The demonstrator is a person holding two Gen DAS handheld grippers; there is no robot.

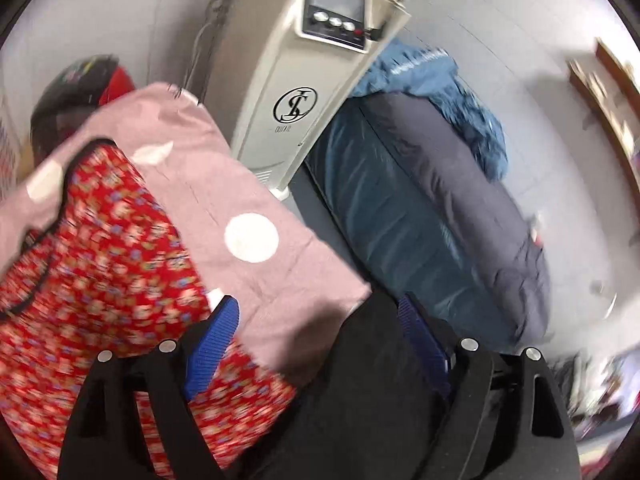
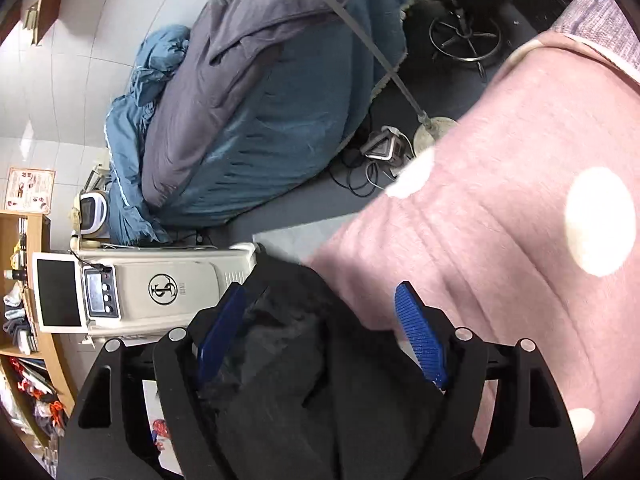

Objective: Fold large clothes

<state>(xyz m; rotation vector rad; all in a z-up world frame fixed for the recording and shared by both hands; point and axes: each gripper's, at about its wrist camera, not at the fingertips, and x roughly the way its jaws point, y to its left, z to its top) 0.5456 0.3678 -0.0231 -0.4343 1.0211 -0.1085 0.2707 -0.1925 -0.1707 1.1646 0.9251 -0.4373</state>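
Note:
A black garment [image 1: 352, 392] lies between the blue pads of my left gripper [image 1: 320, 312], whose jaws stand wide apart. A red floral garment [image 1: 92, 272] lies on the pink dotted sheet [image 1: 256, 208] to the left. In the right wrist view the same black garment [image 2: 304, 380] bunches between the pads of my right gripper [image 2: 320, 300], also wide apart, at the edge of the pink dotted sheet [image 2: 500, 220]. Neither pair of pads visibly pinches the cloth.
A cream appliance with a control panel [image 1: 304, 80] stands beyond the sheet's edge; it also shows in the right wrist view [image 2: 160, 292]. A bed with blue and grey quilts [image 2: 248, 100], a stool base [image 2: 464, 36], floor cables [image 2: 368, 168] and a wooden shelf [image 2: 24, 320] surround.

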